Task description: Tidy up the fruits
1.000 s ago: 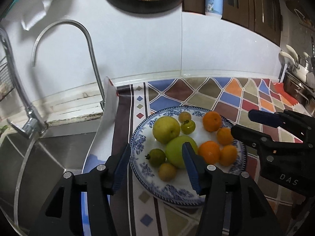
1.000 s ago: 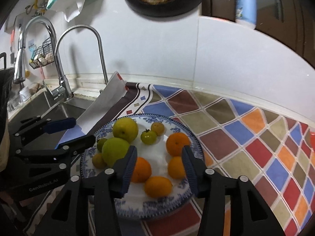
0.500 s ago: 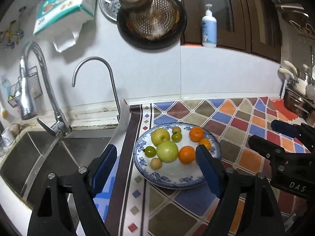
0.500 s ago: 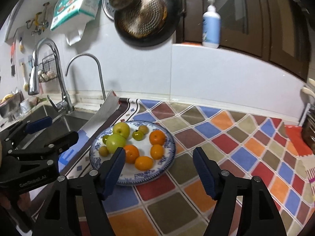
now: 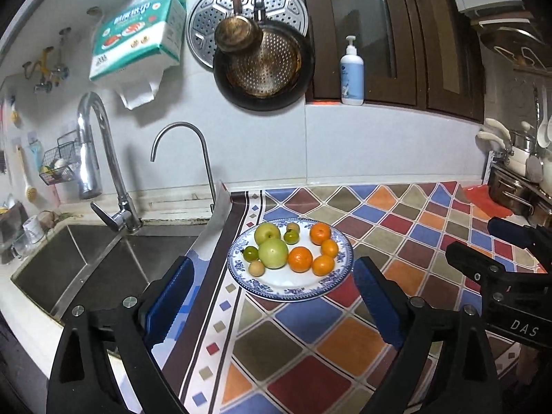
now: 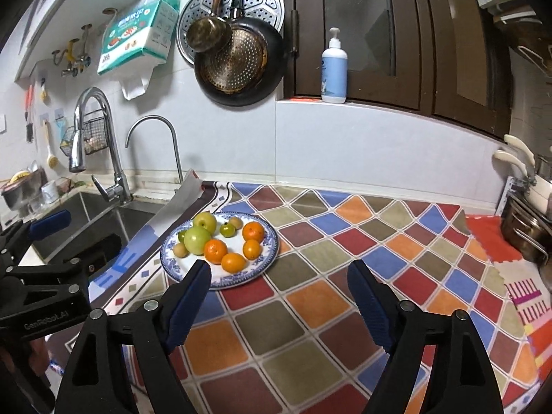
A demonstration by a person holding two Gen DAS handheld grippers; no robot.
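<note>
Sitting on the counter (image 5: 396, 314) close to its sink-side edge: blue-patterned plate (image 5: 339, 277), touching the patterned mat under it. Resting on the plate's sink-side half: two green apples (image 5: 273, 254), touching each other, with small green and yellowish fruits around them. Lying on the half away from the sink: four oranges (image 5: 300, 259) clustered together.

Hovering above the counter, short of the plate: left gripper (image 5: 272, 296), jaws spreading wide and still opening, gripping nothing, the plate showing between the blue pads. Hanging beside it, over the bare mat on the plate's far-from-sink side: right gripper (image 6: 279, 298), jaws likewise opening wide, holding nothing.
</note>
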